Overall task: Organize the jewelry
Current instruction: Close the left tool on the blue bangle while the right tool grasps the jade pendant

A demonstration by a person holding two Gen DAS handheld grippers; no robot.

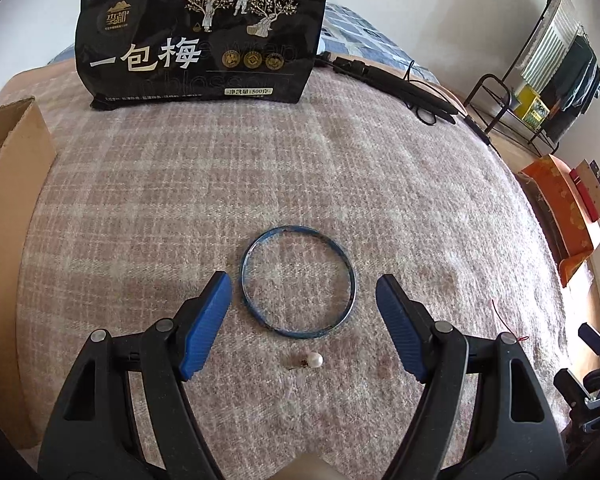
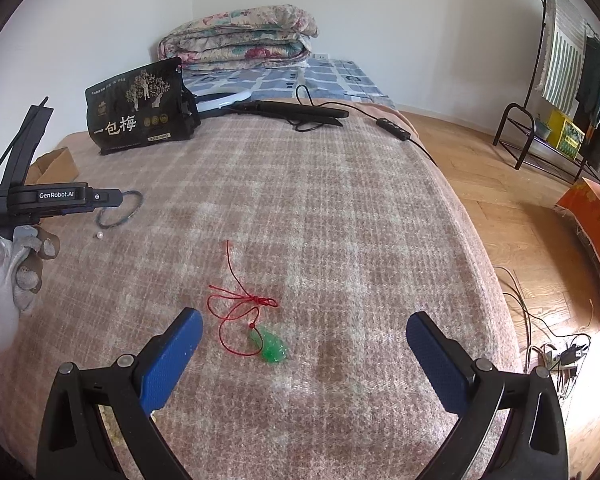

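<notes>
A blue bangle (image 1: 299, 282) lies flat on the plaid blanket (image 1: 260, 160), with a small pearl earring (image 1: 309, 360) just in front of it. My left gripper (image 1: 304, 286) is open and empty, its fingers on either side of the bangle, just above it. My right gripper (image 2: 305, 322) is open and empty above a green jade pendant (image 2: 272, 345) on a red cord (image 2: 238, 300). The right wrist view also shows the left gripper (image 2: 118, 198) at the far left over the bangle (image 2: 120, 210) and the pearl earring (image 2: 99, 235).
A black snack bag (image 1: 204, 32) stands at the back. A cardboard box (image 1: 10, 152) sits at the left edge. A black hair straightener with cable (image 2: 296, 112) lies at the far right of the blanket. Folded quilts (image 2: 240, 36), a clothes rack (image 2: 556, 92) and wooden floor (image 2: 500, 200) lie beyond.
</notes>
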